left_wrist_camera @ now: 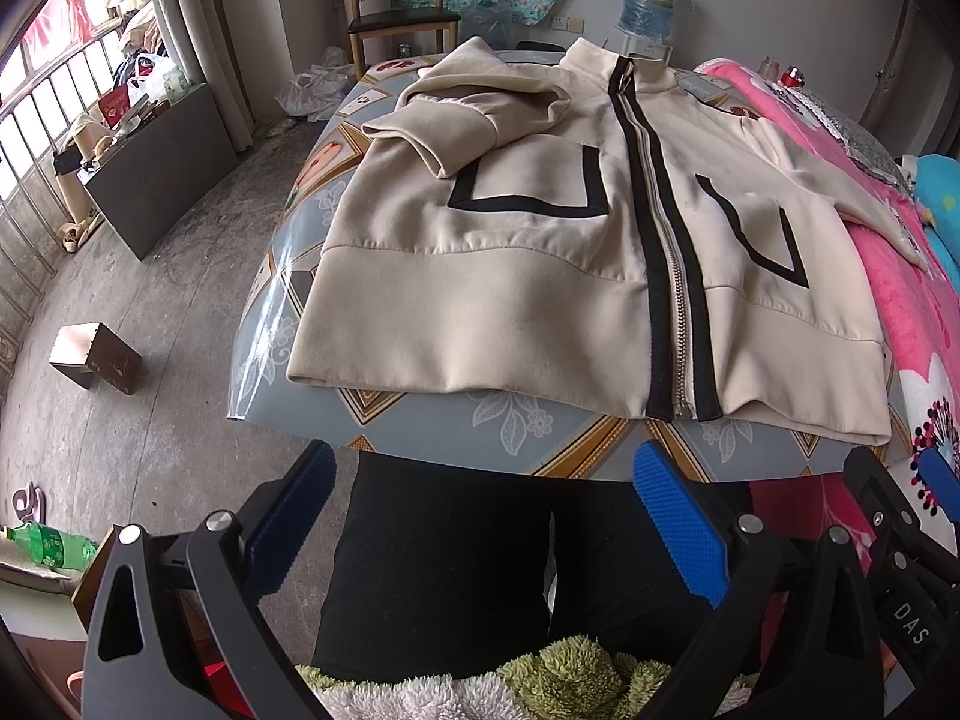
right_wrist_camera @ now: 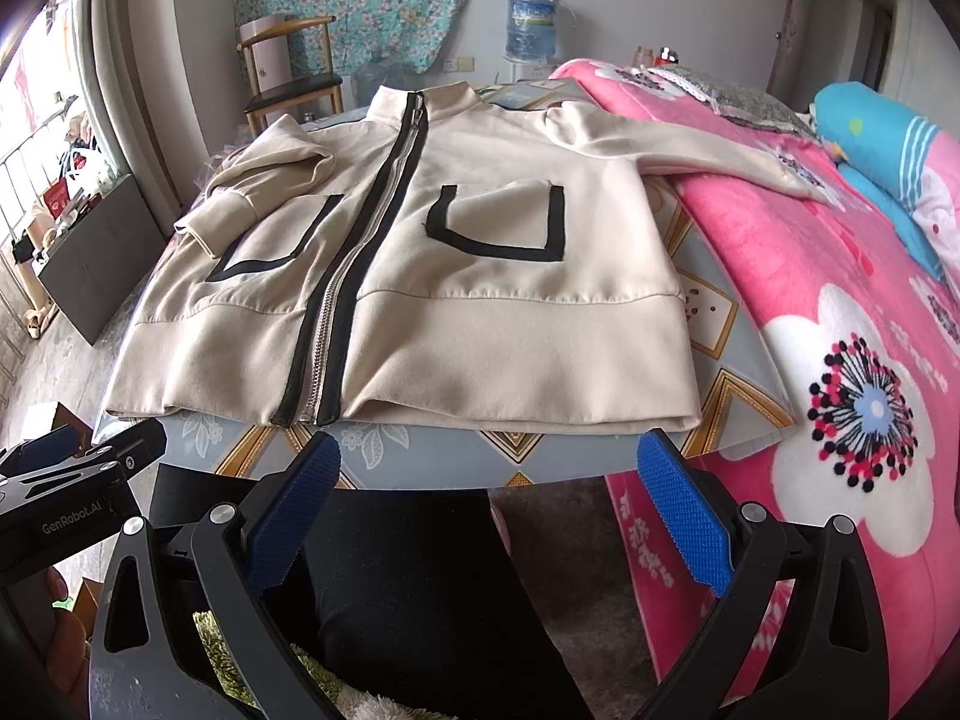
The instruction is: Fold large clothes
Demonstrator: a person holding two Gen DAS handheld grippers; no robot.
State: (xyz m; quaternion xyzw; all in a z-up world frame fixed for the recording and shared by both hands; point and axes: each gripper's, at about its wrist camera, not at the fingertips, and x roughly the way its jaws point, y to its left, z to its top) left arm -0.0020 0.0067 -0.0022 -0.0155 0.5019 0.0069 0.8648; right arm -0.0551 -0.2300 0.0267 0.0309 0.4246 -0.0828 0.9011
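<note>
A cream zip-up jacket (left_wrist_camera: 540, 276) (right_wrist_camera: 456, 276) with black trim and two black-outlined pockets lies face up on a patterned table (left_wrist_camera: 480, 426) (right_wrist_camera: 414, 450). Its left sleeve (left_wrist_camera: 474, 114) is folded in over the chest. The right sleeve (right_wrist_camera: 690, 150) stretches out onto a pink blanket. My left gripper (left_wrist_camera: 486, 480) hangs open in front of the table's near edge, below the hem, holding nothing. My right gripper (right_wrist_camera: 489, 468) is likewise open just short of the hem, empty. Each gripper shows at the edge of the other's view.
A bed with a pink flowered blanket (right_wrist_camera: 840, 360) abuts the table's right side. A wooden chair (left_wrist_camera: 402, 12) and a water bottle (left_wrist_camera: 651, 0) stand behind. On the concrete floor at left are a small brown box (left_wrist_camera: 96, 357) and a dark cabinet (left_wrist_camera: 162, 168). Black-clad legs (left_wrist_camera: 456, 564) are below the grippers.
</note>
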